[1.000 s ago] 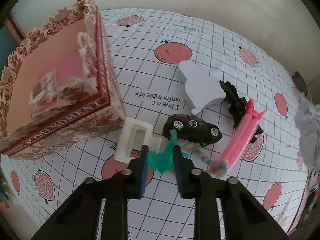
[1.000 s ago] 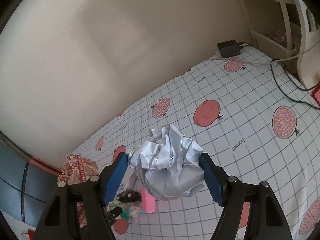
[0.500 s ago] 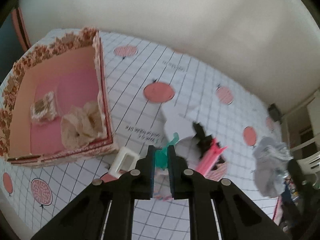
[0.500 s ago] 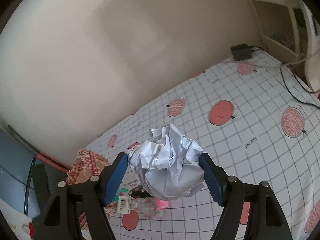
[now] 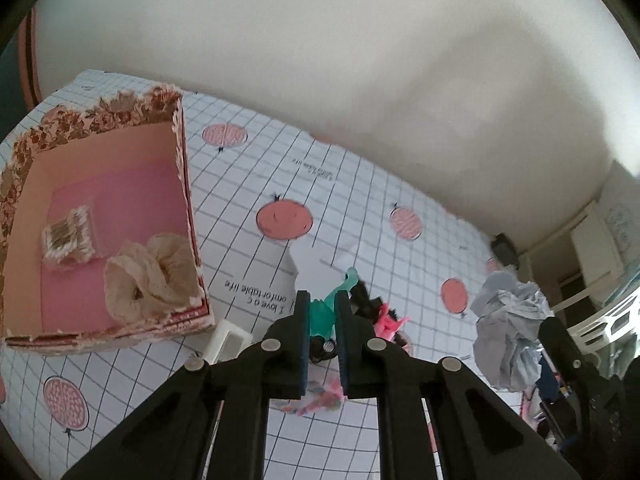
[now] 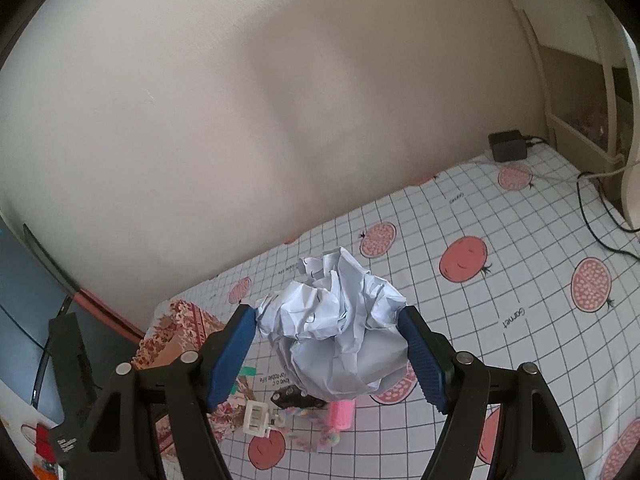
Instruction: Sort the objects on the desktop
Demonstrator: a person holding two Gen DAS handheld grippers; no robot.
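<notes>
Both tools loaded, mid-carry. Left tool (image 5: 323, 316) pinched narrow on a small teal plastic piece (image 5: 329, 309), held above the bench (image 5: 360, 208). Right tool (image 6: 328, 344) clamped wide on a crumpled paper ball (image 6: 336, 328), also off the surface.

Below them, unsorted: white plastic clip (image 6: 258, 418), black toy car (image 6: 294, 398), pink comb-like piece (image 5: 386, 320), pastel braided cord (image 6: 316, 436).

Farther left: open floral box (image 5: 182, 184), with a lace rosette (image 5: 150, 276) and a small trimmed patch (image 5: 68, 236) inside.

Step, as I judge it: transport. Next: swing the left load over the box rim, clear the wall, then release. No separate spot for the paper in view, so destination unclear.
</notes>
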